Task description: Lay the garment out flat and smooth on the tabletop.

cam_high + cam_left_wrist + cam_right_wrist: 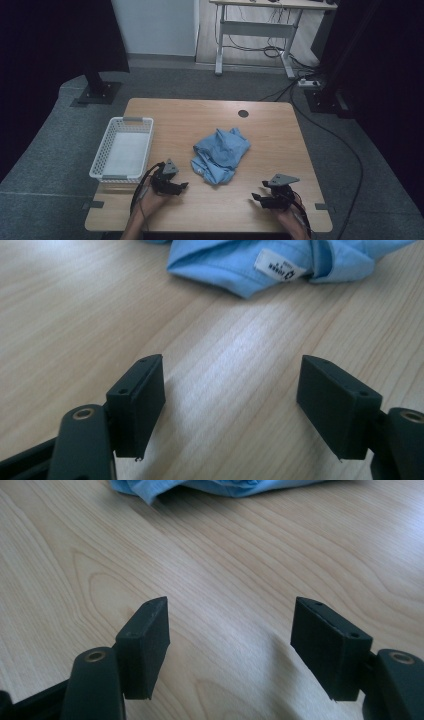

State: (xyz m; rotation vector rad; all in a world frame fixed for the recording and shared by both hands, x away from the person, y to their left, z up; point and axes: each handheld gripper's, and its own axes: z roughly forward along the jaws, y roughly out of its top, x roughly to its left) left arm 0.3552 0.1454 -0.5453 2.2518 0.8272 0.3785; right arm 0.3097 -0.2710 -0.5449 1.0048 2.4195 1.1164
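A crumpled light-blue shirt [220,155] lies at the middle of the wooden table [270,130]. Its white label [278,266] faces up in the left gripper view, where the shirt [240,262] lies just ahead of the jaws. My left gripper [183,186] rests near the front left, open, with bare wood between its jaws [231,400]. At the front right my right gripper [256,196] is also open over bare wood [230,640], and the shirt's edge [150,487] lies at the top of its view.
A white perforated basket [123,148] stands at the table's left edge, nothing in it. A round cable hole [243,113] sits near the table's far edge. Beyond the table stand a desk frame [255,30], floor cables and a power strip [308,83].
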